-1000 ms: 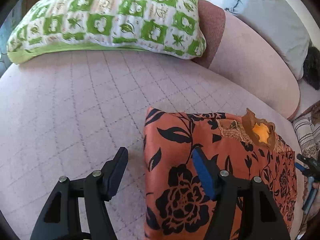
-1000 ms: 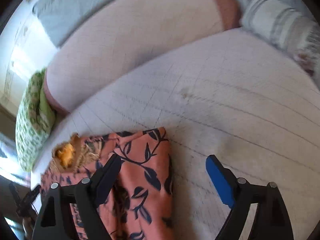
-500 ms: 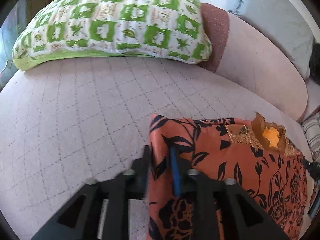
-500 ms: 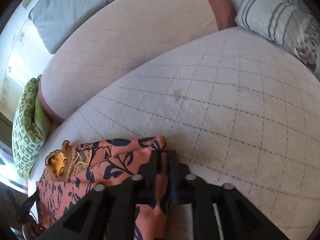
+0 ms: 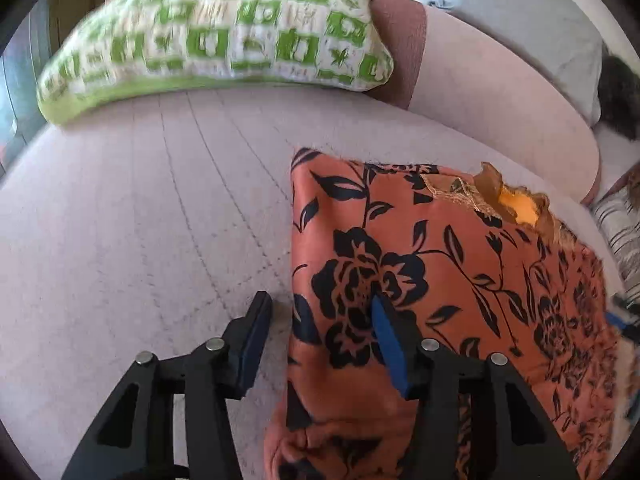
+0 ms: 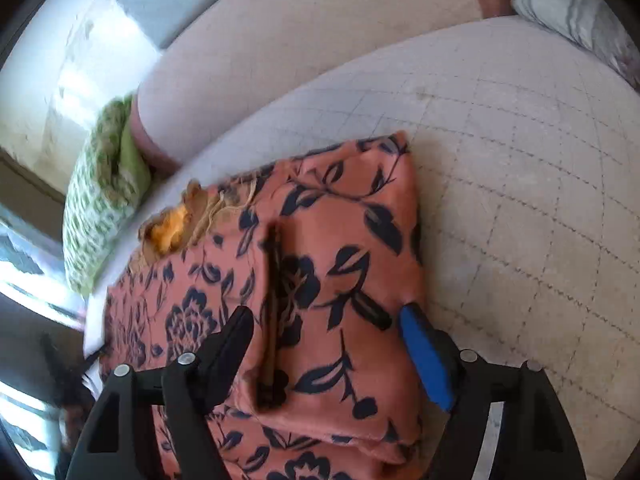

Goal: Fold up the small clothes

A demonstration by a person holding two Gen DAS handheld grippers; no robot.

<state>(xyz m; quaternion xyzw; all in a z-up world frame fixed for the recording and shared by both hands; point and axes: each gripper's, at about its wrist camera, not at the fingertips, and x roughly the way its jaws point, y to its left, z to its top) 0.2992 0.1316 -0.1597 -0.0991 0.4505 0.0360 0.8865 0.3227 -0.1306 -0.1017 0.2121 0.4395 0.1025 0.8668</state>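
An orange garment with black flowers lies on the quilted sofa seat, folded over, with a gold-trimmed neckline and yellow lining at its far end. My left gripper is open over the garment's left edge, one finger on the seat, one above the cloth. In the right wrist view the same garment shows a folded flap on top. My right gripper is open above that flap, holding nothing.
A green and white patterned pillow lies at the back left. The sofa backrest curves behind the garment. A striped cushion sits at the far right. A grey cloth hangs over the backrest.
Both grippers were shut on the garment's far corners half a second ago; now both are open and drawn back. The far edge has been folded toward me, so a flap lies on top.
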